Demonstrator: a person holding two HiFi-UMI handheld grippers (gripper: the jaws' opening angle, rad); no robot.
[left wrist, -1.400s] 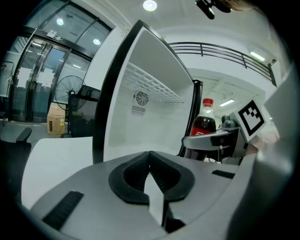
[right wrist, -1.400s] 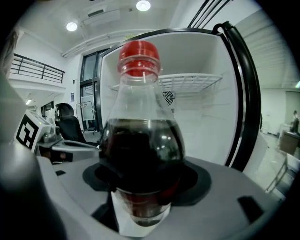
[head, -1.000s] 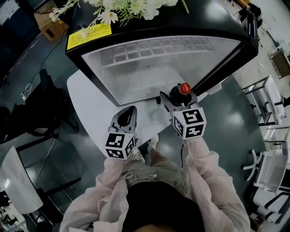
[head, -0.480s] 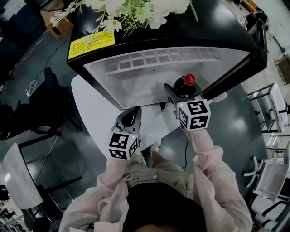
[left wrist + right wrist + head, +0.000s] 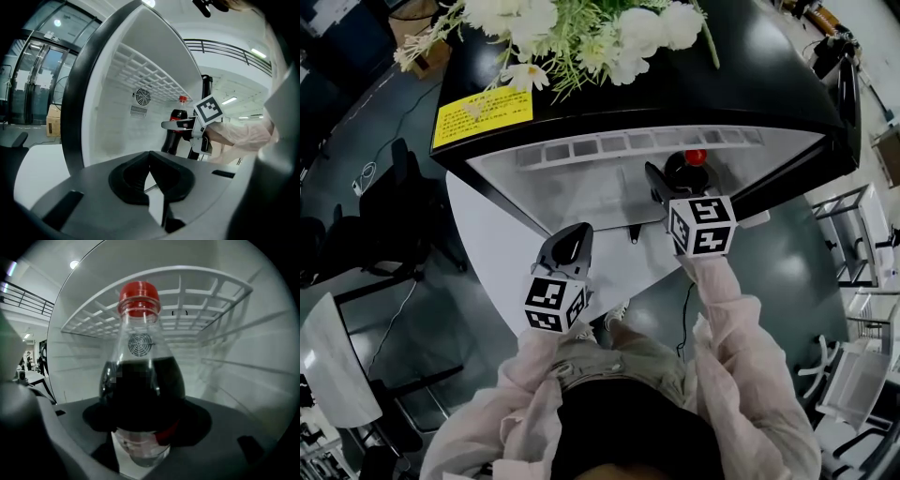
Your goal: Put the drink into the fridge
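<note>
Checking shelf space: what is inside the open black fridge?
A white wire shelf, a round fan grille on the back wall, and the red-capped dark drink bottle in the right hand-held gripper. That gripper covers the floor beneath.

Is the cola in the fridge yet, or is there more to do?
Nearly. Done: the fridge stands open and the right gripper grips the cola bottle. In hand: the bottle, red cap up, is held inside the fridge, under the wire shelf. Left: set it down, let go, pull out, probably close the fridge. The left gripper is outside, shut and empty.
</note>
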